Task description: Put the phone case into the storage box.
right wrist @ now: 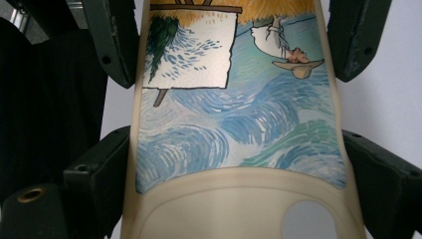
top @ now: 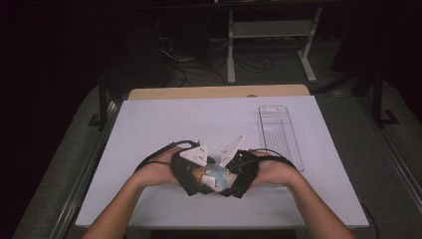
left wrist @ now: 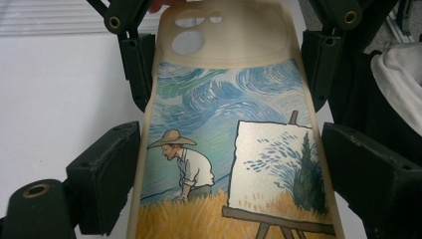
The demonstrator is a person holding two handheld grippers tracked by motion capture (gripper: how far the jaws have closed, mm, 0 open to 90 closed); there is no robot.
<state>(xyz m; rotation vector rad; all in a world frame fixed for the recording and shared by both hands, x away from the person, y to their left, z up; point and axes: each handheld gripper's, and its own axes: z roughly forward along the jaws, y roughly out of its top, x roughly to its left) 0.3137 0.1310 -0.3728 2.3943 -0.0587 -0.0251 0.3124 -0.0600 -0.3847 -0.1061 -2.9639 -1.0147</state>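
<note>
From where I sit, the high view has my left hand (top: 158,172) coming in at the left with the black two-jaw left gripper (top: 195,181) turned inward, and just right of it the thing both tools share: a cream, soft-looking phone case printed with a painted scene (top: 215,178), held low over the near middle of the white table (top: 149,124).

In the left gripper view the phone case (left wrist: 234,124) runs up the middle between the jaws. Its rim is a yellowed, translucent cream, with round camera cut-outs in a plain raised block at the far end. The print shows swirling blue and green brushstrokes for sky, a stooping figure in a straw hat and white shirt at the left, golden wheat along the bottom, and a canvas on an easel at the right bearing a dark cypress. The left gripper's jaws stand wide and sit against the case's two long edges, clamped across its width. I can read no writing, brand or label on it.

In the right gripper view the same print appears upside down, the camera block nearest the lens, and the right gripper (top: 234,183) grips the long edges of that end likewise.

Further right in the high view, my right hand (top: 271,172) backs that gripper, and a clear plastic oblong tray (top: 278,130) lies well apart on the table's right side.
</note>
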